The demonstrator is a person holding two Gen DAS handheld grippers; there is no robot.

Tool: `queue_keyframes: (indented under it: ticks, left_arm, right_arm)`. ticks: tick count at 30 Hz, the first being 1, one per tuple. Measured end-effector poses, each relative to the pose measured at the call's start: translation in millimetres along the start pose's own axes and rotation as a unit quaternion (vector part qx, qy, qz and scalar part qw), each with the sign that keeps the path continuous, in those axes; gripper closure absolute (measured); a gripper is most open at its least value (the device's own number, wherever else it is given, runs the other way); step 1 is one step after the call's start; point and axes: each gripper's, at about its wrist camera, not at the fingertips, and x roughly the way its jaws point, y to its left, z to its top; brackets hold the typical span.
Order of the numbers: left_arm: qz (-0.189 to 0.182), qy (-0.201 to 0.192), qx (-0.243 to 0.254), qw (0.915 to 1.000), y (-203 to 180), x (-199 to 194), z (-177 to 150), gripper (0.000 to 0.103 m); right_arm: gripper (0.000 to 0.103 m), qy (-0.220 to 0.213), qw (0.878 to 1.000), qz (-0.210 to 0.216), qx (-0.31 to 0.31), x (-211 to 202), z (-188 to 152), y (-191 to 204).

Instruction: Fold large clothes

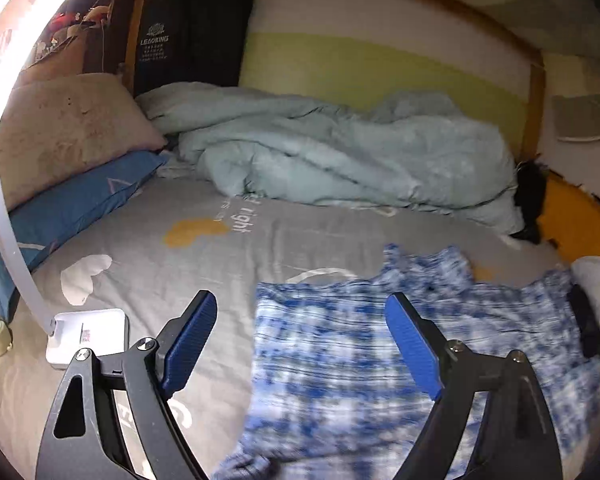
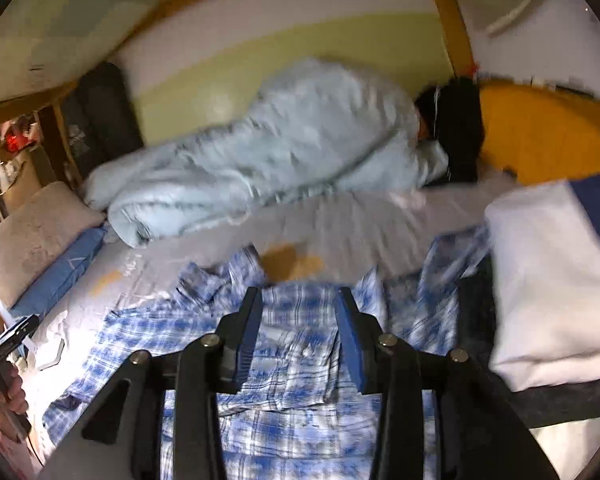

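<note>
Both jaws are gaping empty: left gripper (image 1: 300, 312) and right gripper (image 2: 298, 306) are hovering over the shirt (image 2: 284, 344) (blue plaid) lying on the bed (image 1: 204, 264).

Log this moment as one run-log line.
stage: pre-grasp | left gripper: open, empty | right gripper: open, empty | plaid shirt: crumpled, unfolded on bed

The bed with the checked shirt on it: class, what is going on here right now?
A person holding two grippers is working on a blue and white checked shirt spread on the grey bedsheet. The left hand-held gripper is wide open above the shirt's edge, gripping nothing. The right hand-held gripper is also open, over the shirt's front. The shirt lies rumpled and unfolded. A pale blue duvet is bunched against the wall.
</note>
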Motion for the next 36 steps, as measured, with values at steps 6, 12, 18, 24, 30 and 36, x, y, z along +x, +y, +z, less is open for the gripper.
queue_keyframes:
  ticks: [6, 12, 18, 24, 30, 36]
  left_arm:
    - [0.011, -0.012, 0.014, 0.9998, -25, -8, -10, 0.015]
    - [0.009, 0.031, 0.028, 0.9991, -32, 14, -36, 0.015]
    - [0.016, 0.068, 0.014, 0.9975, -26, 41, -48, 0.015]
    - [0.013, 0.084, 0.053, 0.9950, -40, 57, -60, 0.015]
    - [0.006, 0.103, 0.050, 0.9934, -40, 66, -68, 0.015]
    - [0.003, 0.107, 0.055, 0.9928, -41, 69, -71, 0.015]
  right_arm:
    - [0.063, 0.024, 0.998, -0.020, 0.052, -8, -10, -34]
    - [0.087, 0.116, 0.988, -0.057, 0.089, 30, -22, -61]
    - [0.087, 0.191, 0.972, -0.114, 0.076, 73, -40, -65]
    - [0.074, 0.167, 0.961, -0.204, 0.085, 99, -48, -76]
    - [0.087, 0.176, 0.944, -0.248, 0.127, 130, -49, -109]
    - [0.090, 0.167, 0.948, -0.248, 0.110, 129, -51, -107]
